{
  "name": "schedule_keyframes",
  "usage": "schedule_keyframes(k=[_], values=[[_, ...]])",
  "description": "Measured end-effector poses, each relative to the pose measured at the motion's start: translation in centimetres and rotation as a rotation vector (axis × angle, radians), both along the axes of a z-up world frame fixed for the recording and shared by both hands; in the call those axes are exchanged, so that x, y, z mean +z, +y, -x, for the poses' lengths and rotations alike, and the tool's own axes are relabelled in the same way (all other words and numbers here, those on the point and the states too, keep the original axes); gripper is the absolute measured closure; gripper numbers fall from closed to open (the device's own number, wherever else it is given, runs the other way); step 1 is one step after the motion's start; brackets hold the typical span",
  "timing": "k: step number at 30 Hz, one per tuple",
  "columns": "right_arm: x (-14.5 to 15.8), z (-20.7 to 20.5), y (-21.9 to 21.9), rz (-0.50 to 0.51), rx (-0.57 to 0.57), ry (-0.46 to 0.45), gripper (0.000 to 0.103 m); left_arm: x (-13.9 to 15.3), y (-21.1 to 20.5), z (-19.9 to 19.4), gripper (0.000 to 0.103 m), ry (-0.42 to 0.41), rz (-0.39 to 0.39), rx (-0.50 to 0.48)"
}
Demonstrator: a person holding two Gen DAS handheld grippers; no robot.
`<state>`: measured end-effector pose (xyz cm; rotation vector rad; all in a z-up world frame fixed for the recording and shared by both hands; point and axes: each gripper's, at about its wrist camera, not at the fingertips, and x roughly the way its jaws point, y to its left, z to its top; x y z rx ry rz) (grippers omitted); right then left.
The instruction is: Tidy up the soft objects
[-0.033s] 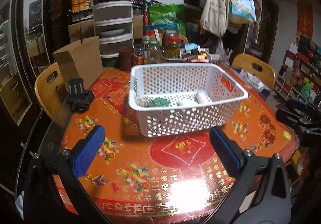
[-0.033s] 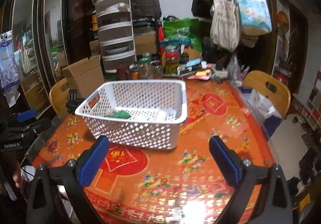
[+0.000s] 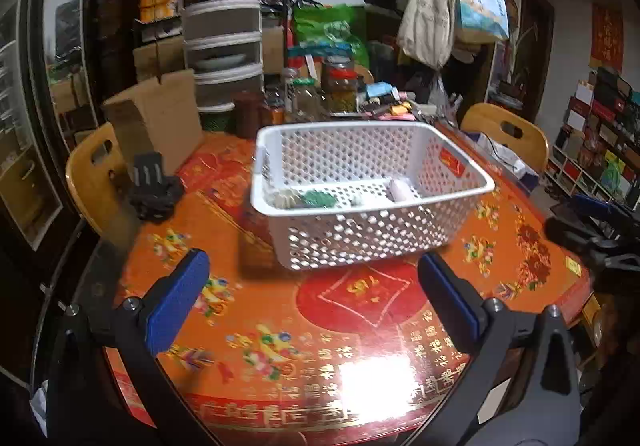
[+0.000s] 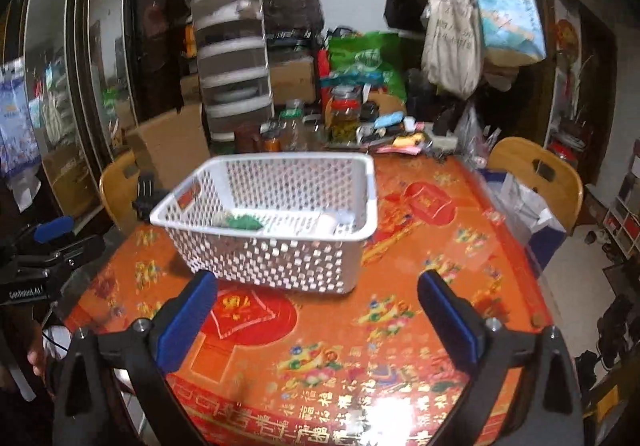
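Note:
A white perforated basket stands on the round table with the red and orange cloth; it also shows in the right wrist view. Inside lie a green soft object, a pale cream one and a white roll; the green one and the white roll show in the right wrist view too. My left gripper is open and empty, held above the cloth short of the basket. My right gripper is open and empty, also in front of the basket.
A black phone stand sits at the table's left edge. A cardboard box, jars and clutter line the table's far side. Wooden chairs stand at left and right. Hanging bags are behind.

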<state>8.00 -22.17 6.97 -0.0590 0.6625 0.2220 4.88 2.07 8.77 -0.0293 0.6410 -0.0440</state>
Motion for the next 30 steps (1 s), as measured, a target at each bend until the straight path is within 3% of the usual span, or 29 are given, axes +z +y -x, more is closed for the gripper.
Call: schedule_keyframes(k=[8,30], values=[[-2.0,-1.1,0.3,-0.014,-0.01,0.039,0.003,-0.9,-1.5,-1.2,0.0,-0.001,0.003,-0.004],[-2.3,-1.0,0.3,-0.013,-0.001,0.059,0.003,-1.5,-1.5,-1.7,0.0,0.006,-0.002,-0.007]])
